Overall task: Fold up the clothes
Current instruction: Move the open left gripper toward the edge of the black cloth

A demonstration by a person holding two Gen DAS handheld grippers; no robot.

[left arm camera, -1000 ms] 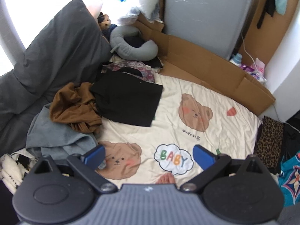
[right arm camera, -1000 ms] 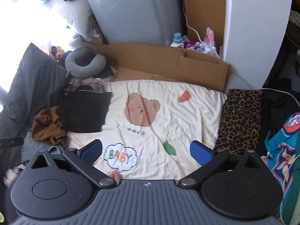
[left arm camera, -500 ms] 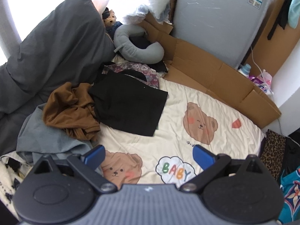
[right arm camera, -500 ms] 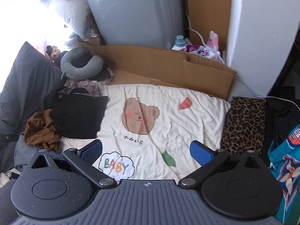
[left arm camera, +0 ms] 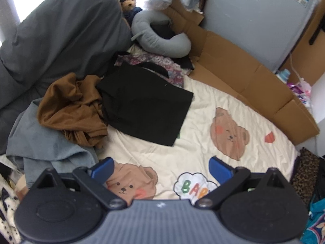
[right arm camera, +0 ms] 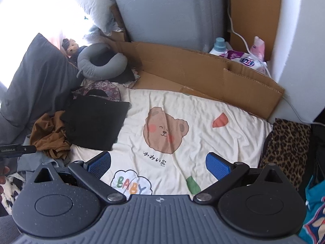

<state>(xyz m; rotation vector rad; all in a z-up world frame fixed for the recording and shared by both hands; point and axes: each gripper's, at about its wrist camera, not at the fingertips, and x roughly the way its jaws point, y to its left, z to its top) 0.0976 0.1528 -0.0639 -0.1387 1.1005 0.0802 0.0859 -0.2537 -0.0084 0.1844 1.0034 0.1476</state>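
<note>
At the far left a large dark grey pillow (left arm camera: 61, 32) leans over the edge of the bed, and below it a slate-grey garment (left arm camera: 40, 142) lies rumpled, partly under a crumpled rust-brown garment (left arm camera: 69, 109) that rests just beside, and touching, a flat folded black garment (left arm camera: 146, 107). The black piece overlaps a purple floral-patterned cloth (left arm camera: 154, 65) behind it, and beyond that sits a grey U-shaped neck pillow (left arm camera: 160, 38) with a small brown teddy bear (left arm camera: 128, 2) near its upper left. All the clothes lie on the left part of a cream bedsheet printed with brown bears and a "BABY" cloud (left arm camera: 203, 142). The left tongs (left arm camera: 161, 167) hover above the sheet's near edge with their blue-padded fingers spread wide and nothing between them. In the right wrist view the right tongs (right arm camera: 158, 164) hang likewise over the sheet, parted wide and holding nothing, well apart from the black garment. Along the back of the bed runs a flattened brown cardboard sheet (right arm camera: 203, 71), with a white bottle with a teal cap (right arm camera: 219, 46) and a pink-and-purple plastic packet (right arm camera: 247, 59) behind it. At the right edge lies a leopard-print fabric (right arm camera: 286, 144), and a teal patterned cloth (right arm camera: 314, 213) shows in the corner.
</note>
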